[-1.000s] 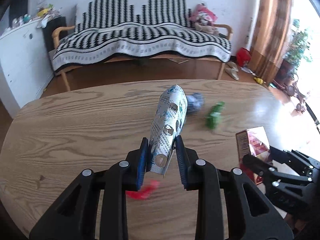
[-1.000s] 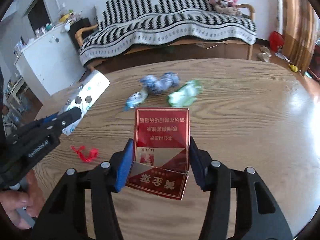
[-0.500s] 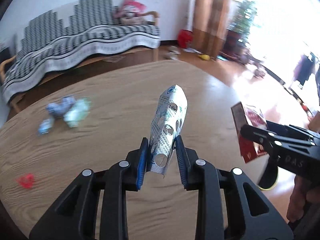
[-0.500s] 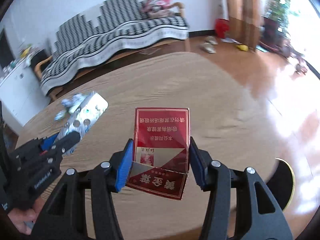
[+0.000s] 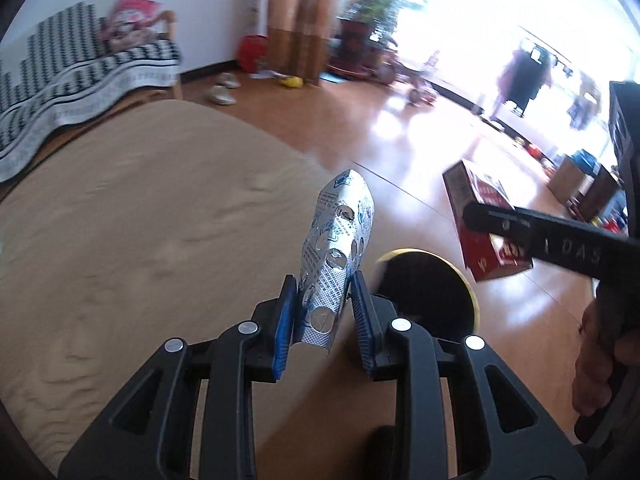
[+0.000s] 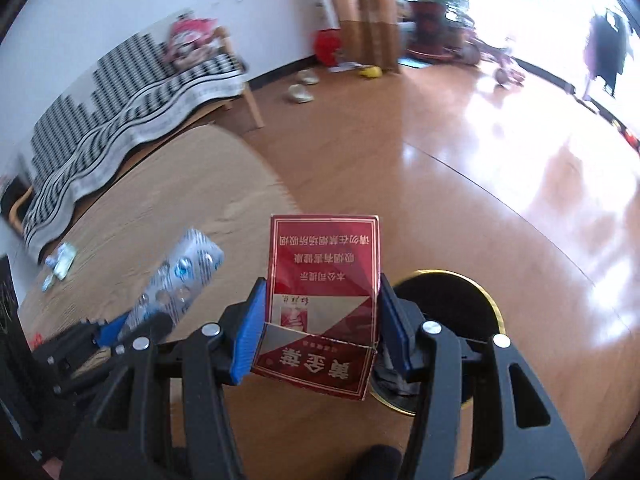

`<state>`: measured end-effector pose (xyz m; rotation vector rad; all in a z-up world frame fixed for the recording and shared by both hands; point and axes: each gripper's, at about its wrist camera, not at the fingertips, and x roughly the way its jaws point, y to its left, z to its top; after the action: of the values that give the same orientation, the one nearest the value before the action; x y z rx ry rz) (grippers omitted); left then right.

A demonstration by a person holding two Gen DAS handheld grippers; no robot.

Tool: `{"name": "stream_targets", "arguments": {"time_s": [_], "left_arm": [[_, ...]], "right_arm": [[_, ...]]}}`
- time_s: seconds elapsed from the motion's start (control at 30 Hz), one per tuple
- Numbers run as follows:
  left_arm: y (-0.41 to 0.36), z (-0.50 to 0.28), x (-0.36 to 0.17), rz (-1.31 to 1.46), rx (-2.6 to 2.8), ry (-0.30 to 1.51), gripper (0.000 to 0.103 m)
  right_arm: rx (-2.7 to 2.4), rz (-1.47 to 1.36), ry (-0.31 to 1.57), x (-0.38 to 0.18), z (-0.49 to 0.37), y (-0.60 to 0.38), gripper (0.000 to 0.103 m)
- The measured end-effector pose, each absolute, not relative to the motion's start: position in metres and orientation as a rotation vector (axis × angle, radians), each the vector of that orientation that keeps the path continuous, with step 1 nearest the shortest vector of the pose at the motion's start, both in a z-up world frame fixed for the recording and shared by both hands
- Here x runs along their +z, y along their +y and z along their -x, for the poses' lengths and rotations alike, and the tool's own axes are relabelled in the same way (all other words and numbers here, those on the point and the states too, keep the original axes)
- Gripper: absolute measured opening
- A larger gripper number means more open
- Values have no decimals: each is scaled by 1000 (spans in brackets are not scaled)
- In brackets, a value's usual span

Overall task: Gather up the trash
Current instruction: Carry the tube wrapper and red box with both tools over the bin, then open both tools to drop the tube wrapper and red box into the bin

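Note:
My left gripper (image 5: 325, 312) is shut on a silver pill blister pack (image 5: 334, 256), held upright over the right end of the wooden table (image 5: 120, 216). My right gripper (image 6: 320, 312) is shut on a red cigarette box (image 6: 324, 276); the same box (image 5: 486, 220) shows at the right of the left wrist view, beyond the table's edge. A black trash bin with a gold rim (image 6: 452, 304) stands on the floor just past both grippers; this bin (image 5: 428, 292) lies right behind the blister pack. Crumpled wrappers (image 6: 60, 262) lie far back on the table.
A striped sofa (image 6: 132, 96) stands behind the table. Slippers (image 6: 300, 88), a red bag (image 6: 326, 46) and a yellow object lie on the shiny wooden floor (image 6: 480, 168). Curtains and plants stand by the bright window. A hand (image 5: 600, 356) grips the right tool.
Both grippers have swung right, from over the table's middle to its right end, still holding the blister pack and the box. The bin has come into view; the wrappers have fallen far behind.

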<state>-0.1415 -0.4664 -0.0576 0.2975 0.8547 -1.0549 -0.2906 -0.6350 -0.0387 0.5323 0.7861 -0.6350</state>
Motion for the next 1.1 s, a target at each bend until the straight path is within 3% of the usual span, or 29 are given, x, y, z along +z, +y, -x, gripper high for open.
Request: {"name": "stream_targets", "arguments": {"time_s": [0.27,0.7,0.8,0.9,1.1], "left_arm": [[-529,195,-91,-329,-1179,910,27],[-579,203,-118,-337,-1239,965,28],[-585,204,-122,-335,-1247,966,34],[-587,203,-125,-332,-1246,971,53],[-588,207,-120,-341,-1244,952,55]], "right_arm": [[-718,-627,787,-58,348,-675,53],[-759,-660,776,-62,366,-695,53],[-768,-664,774,-63,369,-698,53],[-777,-671,775,-64,371,-700,53],[-777,-696,792,-69,365,-702,53]]}}
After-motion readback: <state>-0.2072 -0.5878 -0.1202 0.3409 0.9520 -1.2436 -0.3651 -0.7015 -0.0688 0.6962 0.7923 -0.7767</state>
